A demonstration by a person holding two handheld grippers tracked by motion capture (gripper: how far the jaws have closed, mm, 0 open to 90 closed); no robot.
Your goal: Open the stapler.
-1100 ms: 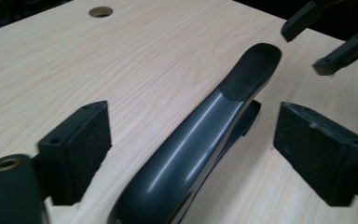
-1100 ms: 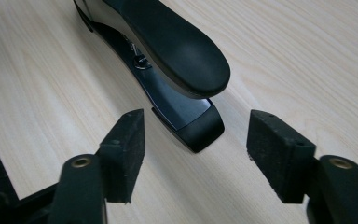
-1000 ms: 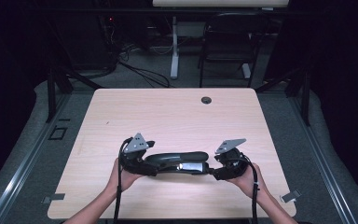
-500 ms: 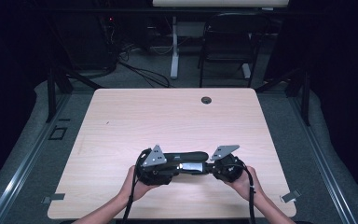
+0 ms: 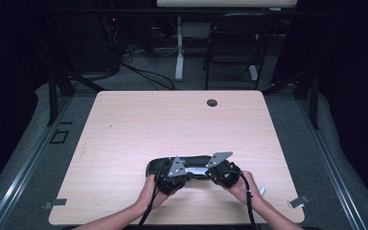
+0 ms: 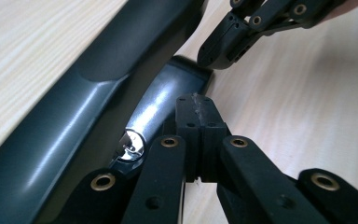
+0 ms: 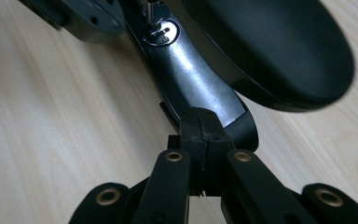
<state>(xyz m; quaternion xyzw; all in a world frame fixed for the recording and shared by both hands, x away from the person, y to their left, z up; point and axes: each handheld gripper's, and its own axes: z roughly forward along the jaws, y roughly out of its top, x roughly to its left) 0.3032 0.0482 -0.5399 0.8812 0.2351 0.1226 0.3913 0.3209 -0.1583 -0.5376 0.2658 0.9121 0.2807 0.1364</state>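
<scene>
Both hands have sunk toward the desk (image 5: 124, 124) and the left gripper (image 6: 195, 109) and right gripper (image 7: 200, 123) have just closed together, empty, beside the black armrest (image 5: 191, 165), so it looks ungrasped.

A glossy black plastic armrest (image 6: 74, 107) with a matt pad lies on the pale wood-grain table (image 5: 139, 124).

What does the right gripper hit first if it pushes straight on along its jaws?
Probably the glossy black arm piece of the dark padded object: the shut right gripper points along it, tip right at its near end. Whether they already touch is unclear.
</scene>
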